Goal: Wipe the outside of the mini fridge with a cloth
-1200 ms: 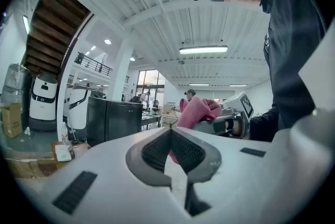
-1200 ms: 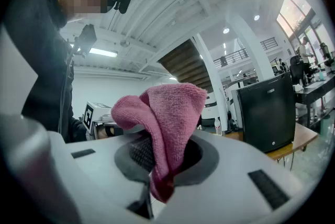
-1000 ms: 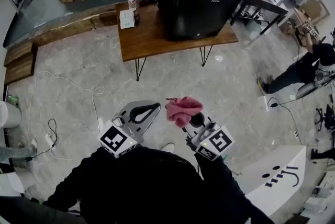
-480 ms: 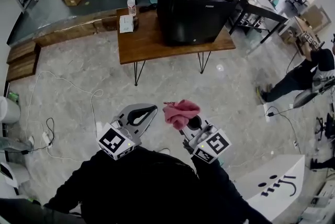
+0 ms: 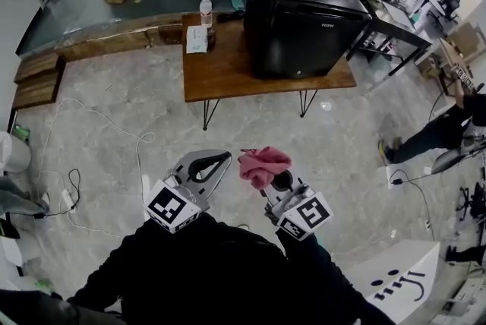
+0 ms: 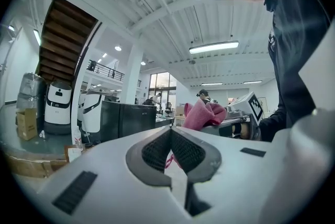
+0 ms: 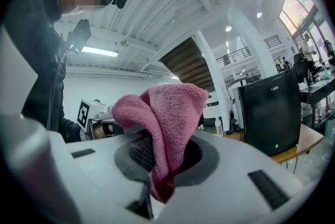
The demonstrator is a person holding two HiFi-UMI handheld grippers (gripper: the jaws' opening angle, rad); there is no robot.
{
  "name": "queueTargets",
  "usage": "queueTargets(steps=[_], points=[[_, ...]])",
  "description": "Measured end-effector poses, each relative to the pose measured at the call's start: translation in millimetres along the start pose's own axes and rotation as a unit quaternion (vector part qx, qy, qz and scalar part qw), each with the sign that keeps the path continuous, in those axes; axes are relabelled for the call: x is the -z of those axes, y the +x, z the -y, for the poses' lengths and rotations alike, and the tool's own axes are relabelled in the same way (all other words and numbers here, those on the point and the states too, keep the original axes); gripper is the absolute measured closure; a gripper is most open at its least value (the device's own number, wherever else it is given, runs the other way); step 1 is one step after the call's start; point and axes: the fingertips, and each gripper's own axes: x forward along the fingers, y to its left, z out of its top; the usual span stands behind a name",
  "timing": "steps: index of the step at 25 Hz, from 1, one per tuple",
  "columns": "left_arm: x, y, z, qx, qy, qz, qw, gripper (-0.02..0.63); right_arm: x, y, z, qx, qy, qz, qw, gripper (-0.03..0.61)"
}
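Clamping pink cloth [image 5: 264, 164], right claw [image 5: 279, 181] points bunch toward mini fridge [image 5: 307, 20]; left claw [image 5: 222, 158] closed, empty.

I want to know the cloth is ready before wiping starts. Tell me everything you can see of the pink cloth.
The pink cloth is a soft, nubbly fabric, like terry or microfibre, bunched into loose folds rather than spread flat. The right claw is shut on it: folds bulge out past the jaws and one end hangs down between them. It is held in the air, apart from the mini fridge, touching only the claw.
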Motion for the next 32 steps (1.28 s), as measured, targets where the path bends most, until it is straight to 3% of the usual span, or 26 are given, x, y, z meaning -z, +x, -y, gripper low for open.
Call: queueTargets(steps=[9, 15, 24, 32], points=[[-20, 4, -160, 0.027, -0.013, 0.016, 0.9994, 0.607, -25, 158, 37, 0.031, -0.004, -0.012, 0.999, 0.529], [-26, 5, -236, 0.054, -0.014, 0.020, 0.9983, 0.607, -32, 230, 56, 0.060, 0.003, -0.013, 0.998, 0.529], [-19, 27, -291, 0.064, -0.030, 0.024, 0.9972, 0.607, -33, 271, 99, 0.104, 0.035, -0.009, 0.994, 0.529], [-17, 66, -326, 0.058, -0.030, 0.019, 0.9977, 0.607, -43, 302, 153, 0.117, 0.043, 0.007, 0.992, 0.529]])
